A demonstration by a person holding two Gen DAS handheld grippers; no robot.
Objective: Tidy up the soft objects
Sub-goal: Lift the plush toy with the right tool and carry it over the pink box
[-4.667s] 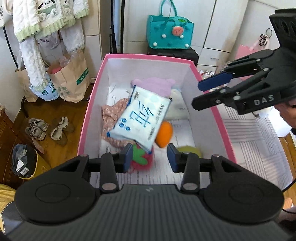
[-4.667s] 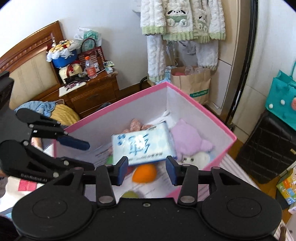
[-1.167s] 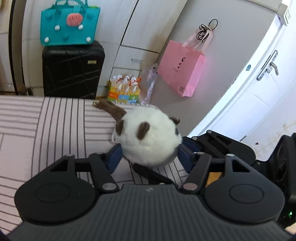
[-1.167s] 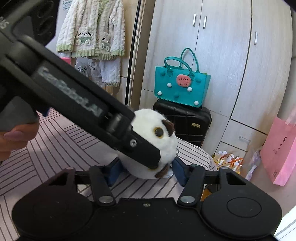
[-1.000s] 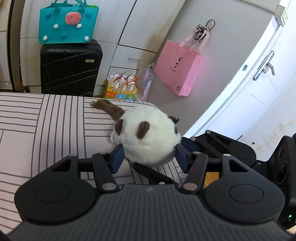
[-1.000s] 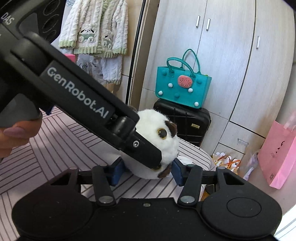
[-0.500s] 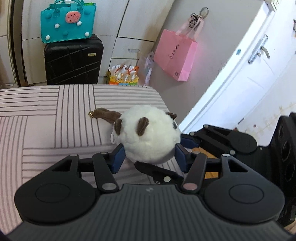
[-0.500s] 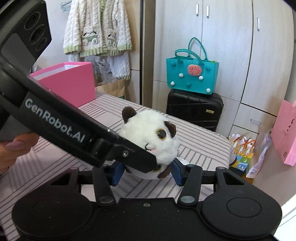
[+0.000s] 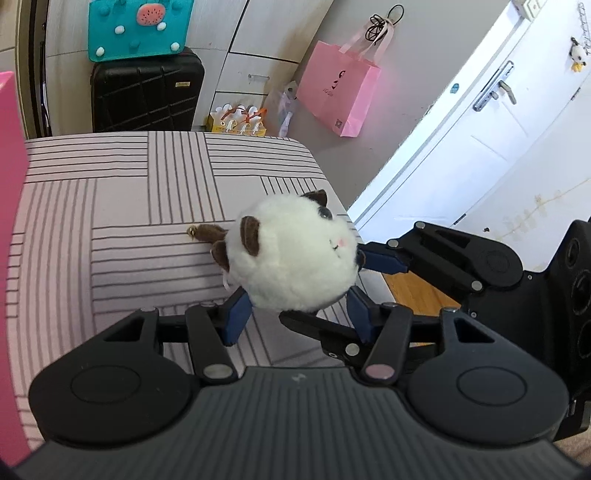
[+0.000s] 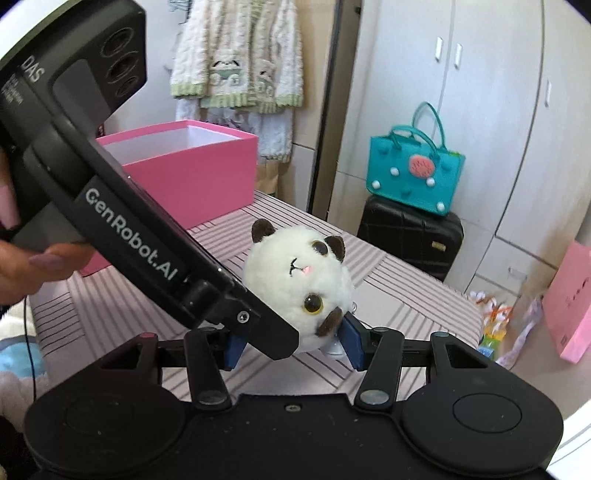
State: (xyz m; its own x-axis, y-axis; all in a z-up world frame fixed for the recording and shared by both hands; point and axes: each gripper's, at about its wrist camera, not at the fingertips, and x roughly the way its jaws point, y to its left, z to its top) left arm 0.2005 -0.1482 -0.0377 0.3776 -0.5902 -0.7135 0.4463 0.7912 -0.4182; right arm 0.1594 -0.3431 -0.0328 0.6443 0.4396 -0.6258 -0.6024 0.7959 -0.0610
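Observation:
A round white plush cat (image 9: pixel 295 254) with brown ears and a brown tail is held above the striped bed. My left gripper (image 9: pixel 299 314) is shut on its sides. My right gripper (image 10: pixel 291 343) is shut on the same plush cat (image 10: pixel 299 291) from the other side, its fingers crossing under the left ones. The pink storage box (image 10: pixel 192 173) stands on the bed behind the left gripper; its contents are hidden.
The striped pink bed cover (image 9: pixel 110 221) lies below, its edge and corner close on the right. A black suitcase (image 9: pixel 147 96) with a teal bag (image 9: pixel 140 26) stands beyond the bed. A pink paper bag (image 9: pixel 338 99) hangs near the white door.
Both grippers have lifted the plush cat off the bed and swung with it toward the pink box, which now shows in both views. The cat has turned, face up.

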